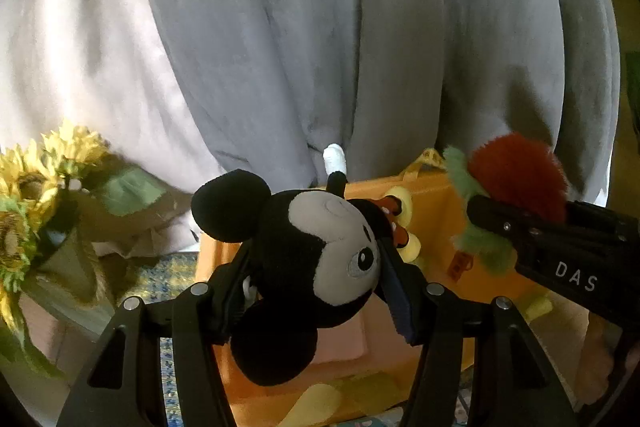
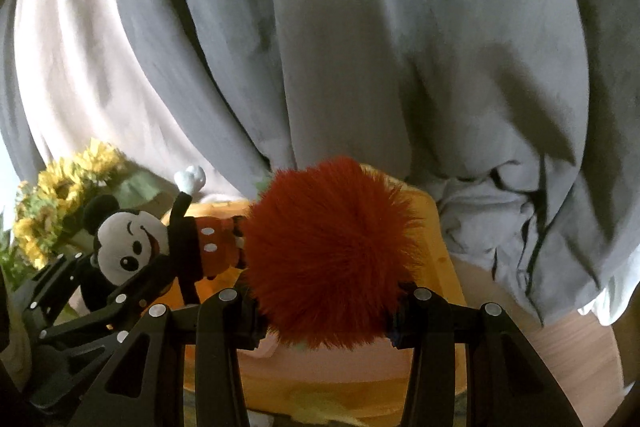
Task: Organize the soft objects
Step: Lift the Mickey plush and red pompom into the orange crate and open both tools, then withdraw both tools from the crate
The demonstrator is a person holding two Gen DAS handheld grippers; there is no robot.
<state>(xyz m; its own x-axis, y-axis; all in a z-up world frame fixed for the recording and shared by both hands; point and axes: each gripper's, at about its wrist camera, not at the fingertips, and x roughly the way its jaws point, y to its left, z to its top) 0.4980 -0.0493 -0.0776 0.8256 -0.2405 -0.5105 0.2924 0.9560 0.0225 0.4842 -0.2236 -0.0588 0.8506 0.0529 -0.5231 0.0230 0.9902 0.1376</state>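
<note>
A: Where are the toys?

B: Centre frame, the Mickey Mouse plush [image 1: 316,259] is clamped by the left gripper [image 1: 316,291]; the red furry toy [image 2: 332,251] by the right gripper [image 2: 326,311].

A: Beneath?

B: An orange bin [image 1: 436,211]; grey curtains [image 1: 360,27] above, sunflowers [image 1: 24,183] left.

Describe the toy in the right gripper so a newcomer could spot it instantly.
Start at the grey curtain, then drop to the orange bin below it. Above the bin, the right gripper clamps a fuzzy red toy: shaggy, round and faceless, unlike the black-and-white mouse plush beside it.
</note>
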